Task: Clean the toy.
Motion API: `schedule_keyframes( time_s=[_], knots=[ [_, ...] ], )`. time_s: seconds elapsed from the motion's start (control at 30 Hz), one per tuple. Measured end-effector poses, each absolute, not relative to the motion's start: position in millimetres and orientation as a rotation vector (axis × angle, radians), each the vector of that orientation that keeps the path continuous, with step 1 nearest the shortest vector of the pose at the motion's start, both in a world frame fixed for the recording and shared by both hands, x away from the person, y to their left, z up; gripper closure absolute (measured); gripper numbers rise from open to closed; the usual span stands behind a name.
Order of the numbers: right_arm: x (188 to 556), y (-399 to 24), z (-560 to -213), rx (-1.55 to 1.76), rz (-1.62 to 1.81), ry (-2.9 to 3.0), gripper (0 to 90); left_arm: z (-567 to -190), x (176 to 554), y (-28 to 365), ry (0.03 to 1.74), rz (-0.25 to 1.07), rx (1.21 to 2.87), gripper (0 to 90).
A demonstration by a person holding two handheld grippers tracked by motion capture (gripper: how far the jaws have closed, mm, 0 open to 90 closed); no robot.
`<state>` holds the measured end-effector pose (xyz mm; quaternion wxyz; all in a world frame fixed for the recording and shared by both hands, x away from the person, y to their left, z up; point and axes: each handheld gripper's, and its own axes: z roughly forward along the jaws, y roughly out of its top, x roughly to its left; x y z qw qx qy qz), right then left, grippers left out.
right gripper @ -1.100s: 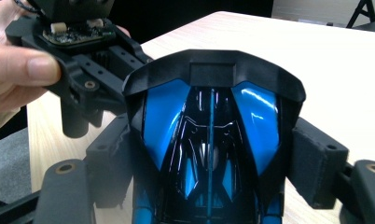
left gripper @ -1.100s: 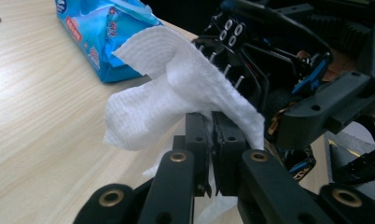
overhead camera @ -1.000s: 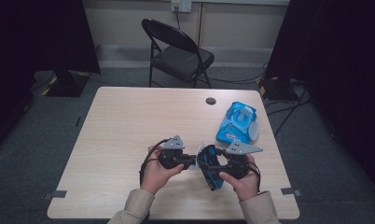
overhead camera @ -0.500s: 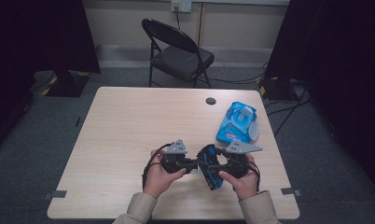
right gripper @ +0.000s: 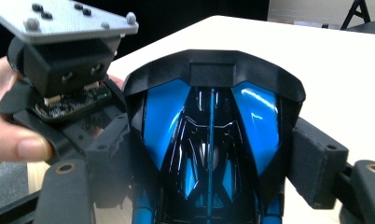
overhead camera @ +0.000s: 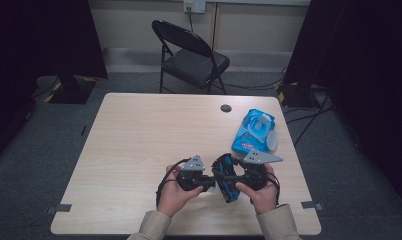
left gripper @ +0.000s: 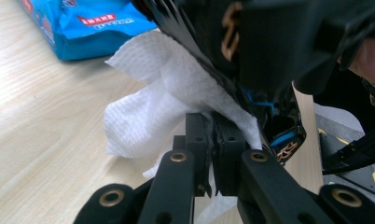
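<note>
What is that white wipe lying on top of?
The crumpled white wipe, pinched in the shut left gripper, presses against the black and blue toy car's underside. Light wooden table lies below. The wipe covers the spot it touches.

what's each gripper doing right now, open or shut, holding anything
Left gripper: shut on the white wipe, pressed to the toy car.
Right gripper: jaws closed on the sides of the black and blue toy car.

The toy car (right gripper: 212, 140), glossy black with bright blue panels, sits clamped by its sides above the near right part of the table. A white, textured wipe (left gripper: 176, 93), crumpled and pinched at one edge, presses against the car's left side.
</note>
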<state>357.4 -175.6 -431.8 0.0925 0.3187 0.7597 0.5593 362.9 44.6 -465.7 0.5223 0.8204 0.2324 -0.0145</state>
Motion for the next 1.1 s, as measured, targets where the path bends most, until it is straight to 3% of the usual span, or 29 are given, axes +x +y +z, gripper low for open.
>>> schedule_keyframes(
  time_s=[1.1],
  knots=[
    [365.6,-172.8,-420.9,0.963,1.692,2.229,25.8,-490.8,347.9,32.0,0.513,-0.114,2.008,86.1]
  ],
)
